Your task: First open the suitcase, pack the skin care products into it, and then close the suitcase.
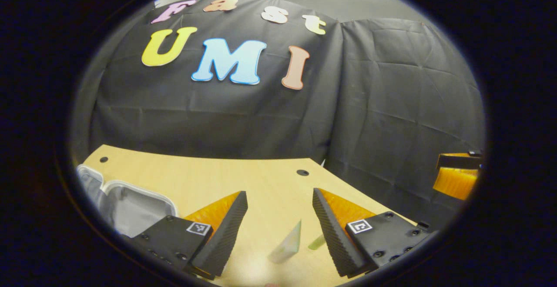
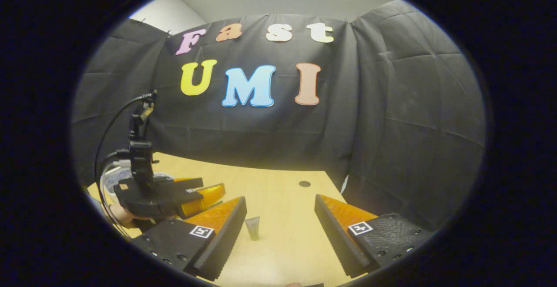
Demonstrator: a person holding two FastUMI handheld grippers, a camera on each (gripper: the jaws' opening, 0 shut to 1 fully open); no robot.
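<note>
Tabletop (image 1: 270, 182) beyond gaping tongs (image 1: 280, 200), seemingly bare.

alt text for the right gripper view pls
The right claw is open above a wooden table, with a small upright tube standing between its fingers. At left, the left claw hovers near the suitcase.

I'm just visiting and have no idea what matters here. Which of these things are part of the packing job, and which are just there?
Part of the job:
- suitcase, lying open on the table
- small tube, standing on the table
- pale tubes lying between the left gripper's fingers
- left gripper, open
- right gripper, open

Just there:
- table
- black cloth wall
</note>
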